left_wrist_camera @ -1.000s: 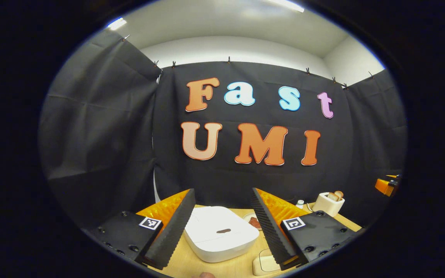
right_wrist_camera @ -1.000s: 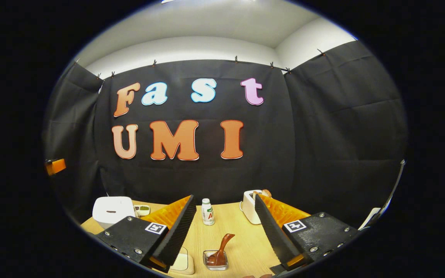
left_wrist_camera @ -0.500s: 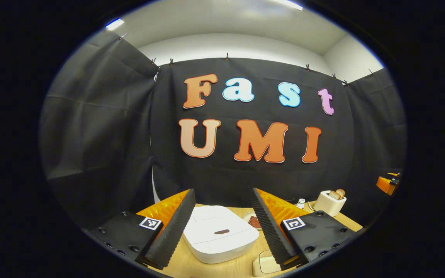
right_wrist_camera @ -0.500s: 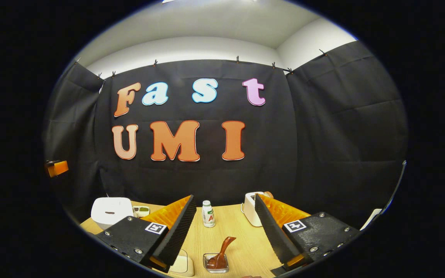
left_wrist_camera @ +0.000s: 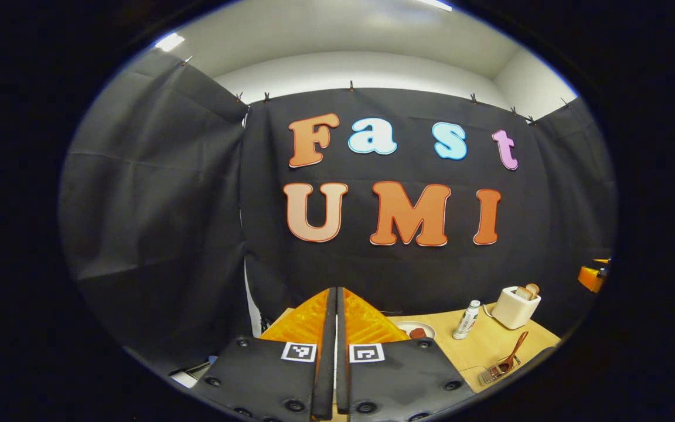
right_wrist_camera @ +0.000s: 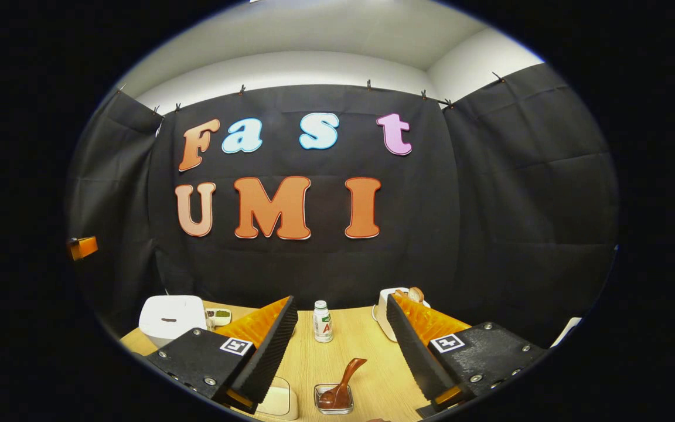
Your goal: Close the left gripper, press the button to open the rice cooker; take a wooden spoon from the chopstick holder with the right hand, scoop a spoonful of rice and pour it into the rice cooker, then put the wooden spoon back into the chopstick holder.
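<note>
rice cooker (right_wrist_camera: pixel 171 316) isn't something i can spot in the left gripper view. there the left gripper (left_wrist_camera: pixel 336 346) has its two fingers pressed flat together with nothing between them. off to the right on the table (left_wrist_camera: pixel 490 346) sit a small bottle (left_wrist_camera: pixel 467 320), a toaster (left_wrist_camera: pixel 518 306) and the wooden spoon (left_wrist_camera: pixel 512 353) leaning in its holder.

right gripper view: the right gripper (right_wrist_camera: pixel 340 346) is wide open, holding nothing. the white cooker sits far left with its lid down. the spoon stands in the clear chopstick holder (right_wrist_camera: pixel 333 398) near the fingers, and the bottle is farther back between them.
</note>
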Demonstrator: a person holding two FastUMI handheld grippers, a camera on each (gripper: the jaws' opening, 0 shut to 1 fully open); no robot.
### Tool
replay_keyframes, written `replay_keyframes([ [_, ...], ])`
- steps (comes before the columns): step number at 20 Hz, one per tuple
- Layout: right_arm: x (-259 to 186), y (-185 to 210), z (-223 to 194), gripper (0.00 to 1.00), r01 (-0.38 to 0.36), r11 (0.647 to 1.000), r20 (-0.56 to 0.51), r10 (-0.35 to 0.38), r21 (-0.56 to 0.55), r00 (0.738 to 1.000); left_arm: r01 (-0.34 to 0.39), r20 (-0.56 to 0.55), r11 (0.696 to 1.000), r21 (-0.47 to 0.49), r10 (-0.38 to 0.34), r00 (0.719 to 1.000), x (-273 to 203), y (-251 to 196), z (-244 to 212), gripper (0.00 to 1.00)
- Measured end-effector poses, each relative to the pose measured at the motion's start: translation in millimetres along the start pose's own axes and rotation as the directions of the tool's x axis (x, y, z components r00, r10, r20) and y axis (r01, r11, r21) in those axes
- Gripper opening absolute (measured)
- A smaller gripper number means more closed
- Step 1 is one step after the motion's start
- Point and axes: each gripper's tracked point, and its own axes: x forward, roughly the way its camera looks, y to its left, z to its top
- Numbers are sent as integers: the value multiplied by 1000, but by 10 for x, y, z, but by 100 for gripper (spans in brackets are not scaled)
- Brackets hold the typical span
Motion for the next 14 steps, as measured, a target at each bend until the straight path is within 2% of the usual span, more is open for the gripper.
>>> replay_keyframes([
  [2,7,-1,-4,95,1,1000,1,-1,0,1000,19,-29,1000,-14,-19,999,18,-56,-56,7],
  [3,5,-13,-13,90,2,1000,-1,-2,0,1000,28,-43,999,-22,-29,999,64,-35,-105,6],
  [4,2,-14,-16,94,3,1000,-3,-3,1,1000,49,-62,998,-34,-51,997,102,-61,-159,5],
  [5,2,-17,-26,90,3,1000,-5,-3,1,1000,63,-73,997,-43,-66,995,189,-109,-231,4],
  [6,7,-20,-30,94,2,1000,-7,-2,-1,1000,78,-89,996,-44,-81,993,198,-139,-263,4],
  [14,-19,-99,-146,94,22,1000,-40,-22,-6,999,132,-236,987,-91,-150,960,680,-265,-966,4],
])
